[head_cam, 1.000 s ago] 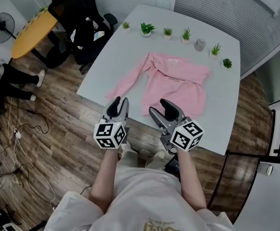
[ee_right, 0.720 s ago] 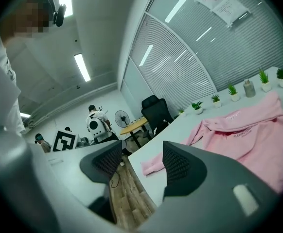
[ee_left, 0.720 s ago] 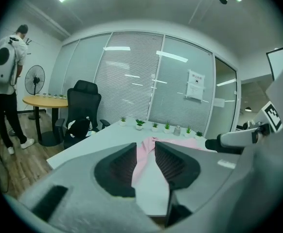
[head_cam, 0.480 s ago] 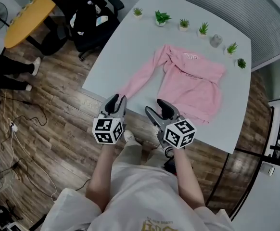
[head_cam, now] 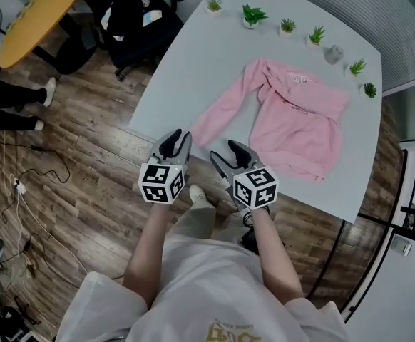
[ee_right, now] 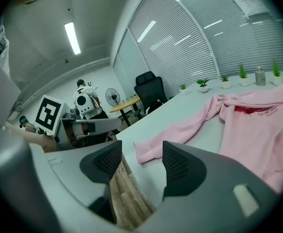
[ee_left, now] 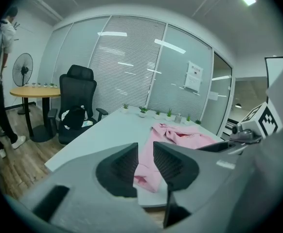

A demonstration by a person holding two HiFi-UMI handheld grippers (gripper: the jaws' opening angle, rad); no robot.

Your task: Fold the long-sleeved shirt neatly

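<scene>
Fingers (ee_left: pixel 125 166) of the left gripper (head_cam: pixel 175 141) are standing narrowly apart, gripping nothing; the right gripper (head_cam: pixel 229 155) is gaping wider, also empty. The pink shirt (head_cam: pixel 296 127) is lying on the white bench (head_cam: pixel 193 63), its sleeve (head_cam: pixel 218 114) stretching toward them.

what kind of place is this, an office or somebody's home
Most likely an office meeting room: a large white table with a row of small potted green plants, a black swivel office chair beside it, and glass partition walls with slatted blinds.
</scene>
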